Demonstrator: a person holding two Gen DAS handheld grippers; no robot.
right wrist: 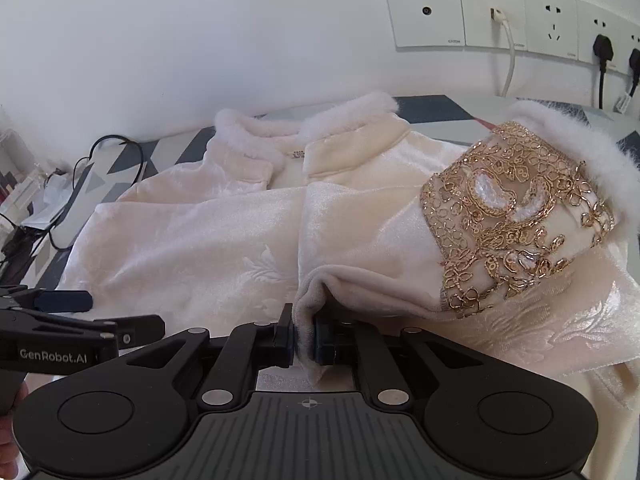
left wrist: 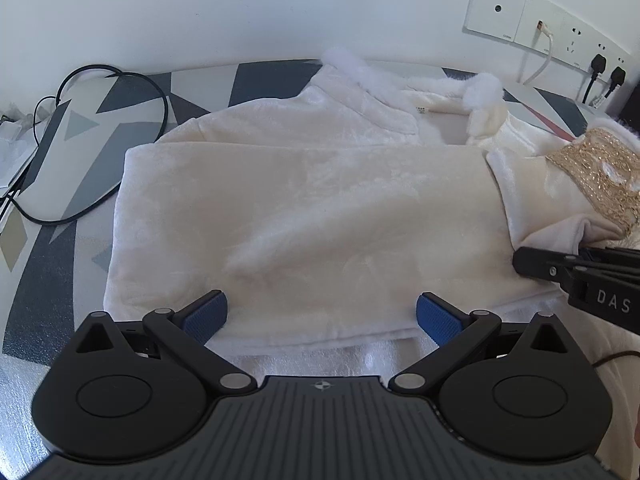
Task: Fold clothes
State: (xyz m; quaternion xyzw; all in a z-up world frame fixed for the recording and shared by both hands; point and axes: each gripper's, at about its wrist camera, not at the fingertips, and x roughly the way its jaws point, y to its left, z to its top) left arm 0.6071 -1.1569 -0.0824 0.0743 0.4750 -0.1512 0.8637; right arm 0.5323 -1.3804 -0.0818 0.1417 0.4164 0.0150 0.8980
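A cream velvet garment [left wrist: 304, 208] with white fur collar [left wrist: 356, 68] lies spread on a patterned table; it also shows in the right wrist view [right wrist: 192, 240]. One sleeve with a gold lace cuff [right wrist: 516, 216] and fur trim is folded across the body. My left gripper [left wrist: 320, 314] is open just above the garment's near hem, empty. My right gripper [right wrist: 305, 340] is shut on a fold of the sleeve fabric [right wrist: 316, 292]. The right gripper also shows at the right edge of the left wrist view [left wrist: 576, 272].
The table [left wrist: 52, 168] has a grey, navy and white geometric cover. Black cables [left wrist: 120, 76] loop at the back left beside some white clutter [right wrist: 36, 200]. Wall sockets [right wrist: 492, 14] with plugs and a white cable sit on the white wall behind.
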